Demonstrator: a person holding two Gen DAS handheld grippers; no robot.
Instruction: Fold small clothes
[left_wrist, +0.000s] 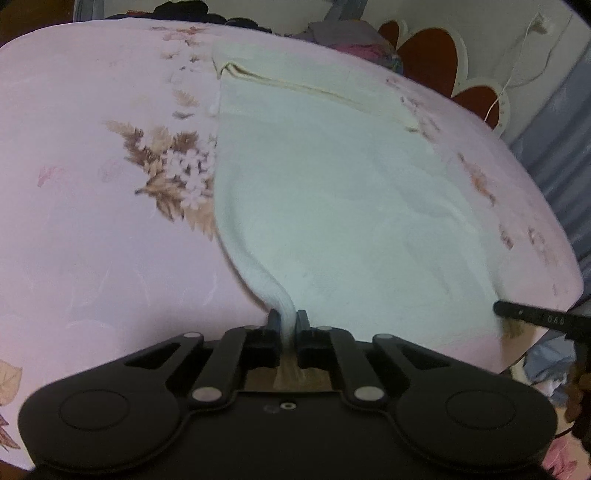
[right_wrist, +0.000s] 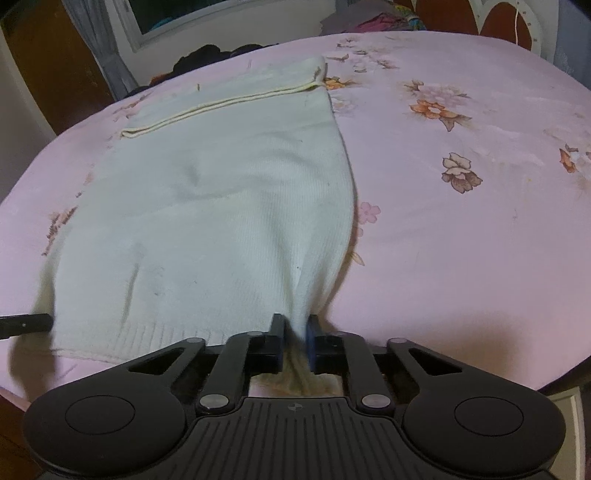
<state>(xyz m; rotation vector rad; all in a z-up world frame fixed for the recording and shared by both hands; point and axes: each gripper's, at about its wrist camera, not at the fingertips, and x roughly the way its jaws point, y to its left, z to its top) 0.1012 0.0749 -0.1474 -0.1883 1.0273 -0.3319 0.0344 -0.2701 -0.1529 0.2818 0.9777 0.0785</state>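
Observation:
A white knit garment (left_wrist: 332, 192) lies spread on a pink floral sheet (left_wrist: 92, 221), with a cream hem fold at its far end. My left gripper (left_wrist: 287, 318) is shut on the garment's near left corner, which bunches between the fingers. My right gripper (right_wrist: 295, 324) is shut on the near right corner of the same garment (right_wrist: 207, 206), pinching a ridge of cloth. Each gripper's finger shows at the edge of the other's view, the right one (left_wrist: 535, 314) and the left one (right_wrist: 26, 323).
The pink sheet (right_wrist: 461, 240) covers a round-looking surface with edges close on all sides. Dark clothes (right_wrist: 207, 53) and a coloured pile (left_wrist: 354, 40) lie beyond the far edge. A red and white heart-shaped headboard (left_wrist: 436, 59) stands behind.

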